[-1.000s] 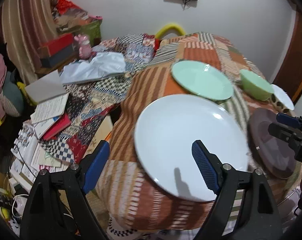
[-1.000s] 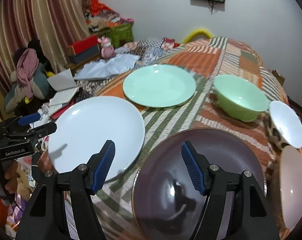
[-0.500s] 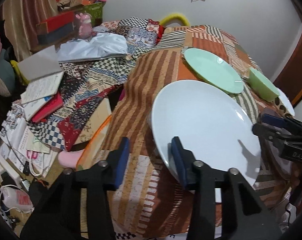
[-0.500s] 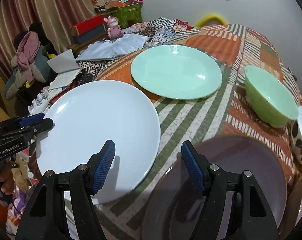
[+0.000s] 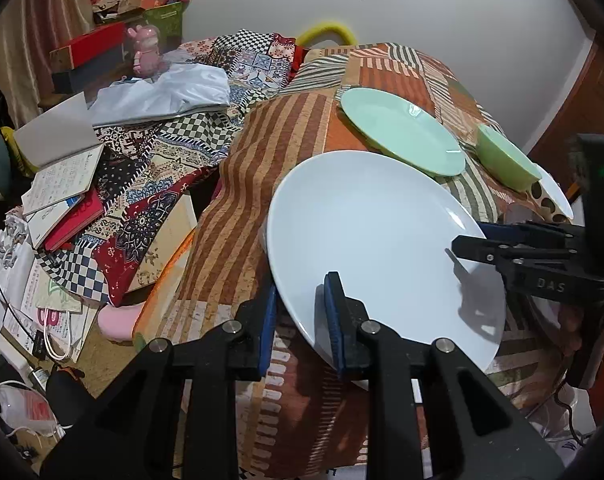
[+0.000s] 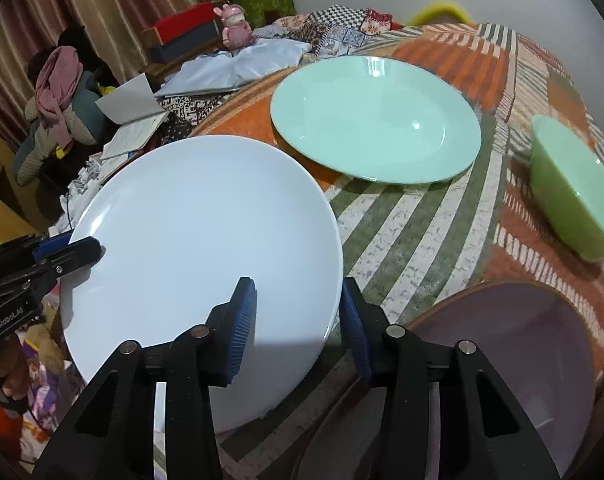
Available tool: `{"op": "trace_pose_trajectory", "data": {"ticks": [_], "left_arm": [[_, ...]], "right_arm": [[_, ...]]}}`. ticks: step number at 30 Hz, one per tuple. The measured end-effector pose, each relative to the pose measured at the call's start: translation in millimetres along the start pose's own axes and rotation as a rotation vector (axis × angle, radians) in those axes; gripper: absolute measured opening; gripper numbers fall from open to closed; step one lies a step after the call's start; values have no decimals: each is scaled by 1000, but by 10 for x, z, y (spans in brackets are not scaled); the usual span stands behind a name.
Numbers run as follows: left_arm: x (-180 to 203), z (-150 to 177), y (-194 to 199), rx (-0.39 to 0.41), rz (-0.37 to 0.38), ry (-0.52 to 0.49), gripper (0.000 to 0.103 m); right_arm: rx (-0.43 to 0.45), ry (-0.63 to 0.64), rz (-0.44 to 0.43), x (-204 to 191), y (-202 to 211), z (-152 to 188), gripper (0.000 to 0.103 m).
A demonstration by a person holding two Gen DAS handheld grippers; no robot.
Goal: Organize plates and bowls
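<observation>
Gripping the near rim of the large round white plate [image 5: 377, 240], your left gripper [image 5: 300, 316] has its blue-padded fingers narrowed onto the edge, one pad above the plate and one below it. Your right gripper [image 6: 298, 320] straddles the opposite rim of the same white plate [image 6: 198, 240], one finger over the plate's face and the other outside its edge; a gap shows at the outer pad, so its jaws look narrowed around the rim but you cannot tell whether they are actually pinching it. From the left wrist view you see the right gripper [image 5: 473, 240] reaching in with its tips at the plate's far edge. The white plate sits at the near corner of the table under a striped orange, brown and green patchwork cloth [image 6: 413, 216], overhanging the cloth's edge. Beyond it lies the pale mint-green round plate [image 6: 375, 118], close to the white one but not touching. To the right stands the light green bowl [image 6: 573, 192], apart from both plates. Near your right gripper rests the dark purple glossy plate [image 6: 513, 344], its rim just beside the white plate. Books and papers [image 5: 58, 188] clutter the patterned quilt to the left.
</observation>
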State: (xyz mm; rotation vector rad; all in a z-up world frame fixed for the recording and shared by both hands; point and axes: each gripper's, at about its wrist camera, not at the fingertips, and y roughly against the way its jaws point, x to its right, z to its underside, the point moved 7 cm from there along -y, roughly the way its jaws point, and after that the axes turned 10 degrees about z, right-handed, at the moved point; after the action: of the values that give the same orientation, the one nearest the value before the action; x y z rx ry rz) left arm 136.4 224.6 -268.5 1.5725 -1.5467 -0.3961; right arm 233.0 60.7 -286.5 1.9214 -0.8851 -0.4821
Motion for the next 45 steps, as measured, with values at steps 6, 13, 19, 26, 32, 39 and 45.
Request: {"op": "trace_pose_trajectory", "data": {"ticks": [6,13,19,26,32,39,45], "left_arm": [[-18,17,1,-1,2,10,23],[-34,35,-15,-14,24,27,24],[-34,36,8,-10,-8,20,25],[-19,22,54,-6,-30,31,25],[45,23,111,1,-24,24,25],[212,-31,193,26,-12,-6,25],[403,-98,259,46,4,-39,25]], "right_arm": [[3,-8,7,-23,54,7,40],[4,-27,-29,-59,53,24,40],[6,-63,-60,-29,74,28,39],[19,-81,-81,-33,154,42,38],[37,-106,-91,8,238,72,38],[79,-127,-79,101,395,88,38],[120,-156,-65,240,564,116,38]]}}
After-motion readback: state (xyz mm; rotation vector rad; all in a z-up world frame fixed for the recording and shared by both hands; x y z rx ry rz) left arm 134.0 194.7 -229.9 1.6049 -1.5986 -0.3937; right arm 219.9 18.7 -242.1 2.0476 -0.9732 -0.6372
